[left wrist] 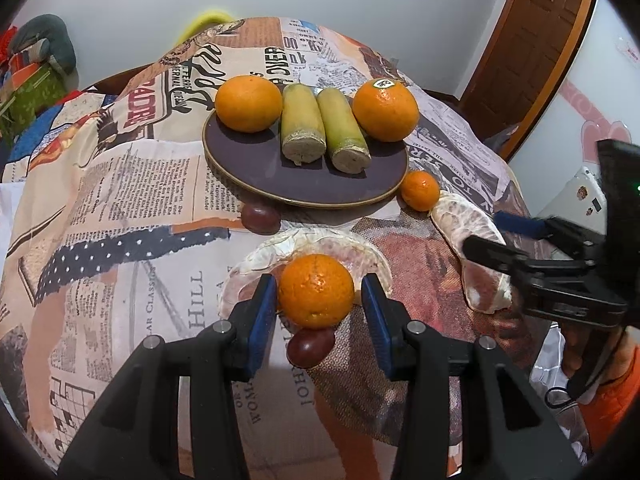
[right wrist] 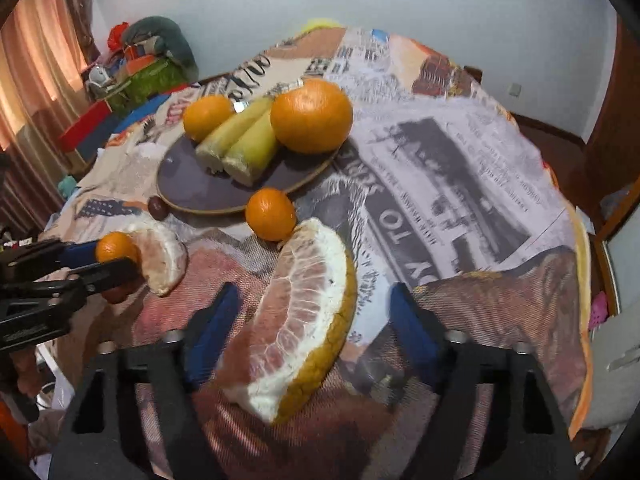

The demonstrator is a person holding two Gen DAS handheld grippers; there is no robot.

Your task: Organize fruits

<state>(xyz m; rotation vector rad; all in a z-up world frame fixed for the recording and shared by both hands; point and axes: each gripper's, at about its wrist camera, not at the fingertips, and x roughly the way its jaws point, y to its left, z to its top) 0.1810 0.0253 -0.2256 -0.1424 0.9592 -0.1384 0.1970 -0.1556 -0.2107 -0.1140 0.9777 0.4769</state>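
My left gripper is shut on a small orange, held just above a peeled pomelo wedge and a dark grape. My right gripper is open, its blue pads either side of a second pomelo wedge without touching it. On the dark plate lie two big oranges with two sugarcane pieces between them. Another small orange sits on the cloth by the plate's rim, and a second grape lies at the plate's near edge.
A newspaper-print cloth covers the round table, which drops off at the right. Bags and boxes are piled beyond the far left edge. A wooden door stands at the back right. A person's orange sleeve shows at the right.
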